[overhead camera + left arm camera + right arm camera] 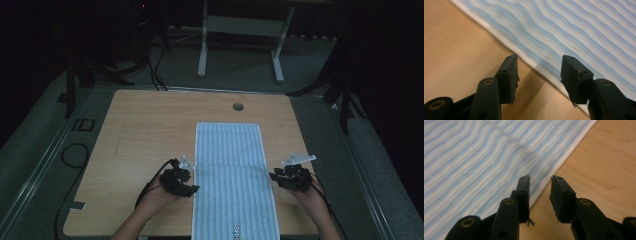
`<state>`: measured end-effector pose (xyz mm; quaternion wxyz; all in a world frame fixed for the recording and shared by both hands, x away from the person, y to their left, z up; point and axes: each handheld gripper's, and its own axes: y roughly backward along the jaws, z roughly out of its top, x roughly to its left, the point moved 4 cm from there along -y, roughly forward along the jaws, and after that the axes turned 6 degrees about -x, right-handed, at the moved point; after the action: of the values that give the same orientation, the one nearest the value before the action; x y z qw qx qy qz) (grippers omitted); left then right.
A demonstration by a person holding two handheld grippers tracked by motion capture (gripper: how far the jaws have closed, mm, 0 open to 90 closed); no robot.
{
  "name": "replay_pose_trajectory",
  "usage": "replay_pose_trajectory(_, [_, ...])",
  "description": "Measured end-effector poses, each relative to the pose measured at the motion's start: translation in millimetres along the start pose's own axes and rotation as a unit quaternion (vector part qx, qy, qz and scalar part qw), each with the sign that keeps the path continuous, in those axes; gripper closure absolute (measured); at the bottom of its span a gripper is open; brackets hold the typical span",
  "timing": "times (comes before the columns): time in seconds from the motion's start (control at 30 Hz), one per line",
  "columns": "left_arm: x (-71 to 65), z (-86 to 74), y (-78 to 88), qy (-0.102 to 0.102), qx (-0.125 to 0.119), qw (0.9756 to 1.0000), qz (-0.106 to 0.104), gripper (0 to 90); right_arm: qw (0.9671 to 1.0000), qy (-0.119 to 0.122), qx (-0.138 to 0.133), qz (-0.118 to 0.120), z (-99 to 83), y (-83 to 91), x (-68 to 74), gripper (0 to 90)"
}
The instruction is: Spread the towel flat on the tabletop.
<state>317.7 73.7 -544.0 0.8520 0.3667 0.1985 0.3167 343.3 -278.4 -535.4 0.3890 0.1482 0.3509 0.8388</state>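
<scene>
1. A blue-and-white striped towel (234,180) lies flat on the wooden surface (140,135), its long side running from the near edge toward a round cable hole (238,106) that sits just beyond the towel's far end.
2. The left hand-held gripper (192,188) sits at the towel's left edge, about midway along its length, held by the person's left hand (159,197).
3. In the left gripper view its jaws stand well apart with nothing between them — the towel's white hem (506,46) runs across the gap, one jaw over bare wood, the other over the stripes.
4. The right hand-held gripper (274,176) sits at the towel's right edge, roughly opposite the left one, held by the right hand (311,197).
5. In the right gripper view its jaws are parted more narrowly and grip nothing — the towel's hem (564,157) passes just ahead of the tips.
6. A faint crease crosses the towel (486,152) ahead of the right jaws.
</scene>
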Motion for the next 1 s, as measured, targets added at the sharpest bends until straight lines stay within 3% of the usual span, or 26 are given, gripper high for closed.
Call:
replay_pose_trajectory(0.17, [26.0,16.6,-10.5,0.037,-0.015,0.9989,0.023,45.8,0.9998,-0.013,0.009,-0.011,18.2,-22.4,-16.3,60.6])
replay_pose_trajectory(0.3, [39.7,27.7,-21.4,0.039,-0.011,0.9980,0.050,43.3,0.9993,-0.023,0.024,-0.015,27.5,-41.7,-25.4,57.9])
replay_pose_trajectory(0.37, [45.2,31.8,-27.2,0.040,-0.007,0.9978,0.051,43.2,0.9991,-0.026,0.029,-0.017,31.1,-49.6,-29.4,57.5])
replay_pose_trajectory(0.6, [48.7,35.1,-44.3,0.042,0.007,0.9970,0.065,39.7,0.9981,-0.033,0.049,-0.019,34.7,-68.3,-36.5,54.7])
replay_pose_trajectory(0.73, [47.3,32.2,-52.6,0.037,0.018,0.9964,0.074,39.8,0.9978,-0.024,0.060,-0.019,32.8,-74.2,-34.2,55.5])
replay_pose_trajectory(0.93, [46.4,32.7,-58.1,0.029,0.022,0.9962,0.079,43.0,0.9984,-0.029,0.048,-0.004,29.2,-77.4,-33.9,66.7])
replay_pose_trajectory(1.0, [48.8,34.6,-58.7,0.029,0.018,0.9961,0.081,50.0,0.9984,-0.030,0.048,-0.004,29.6,-77.6,-34.6,72.9])
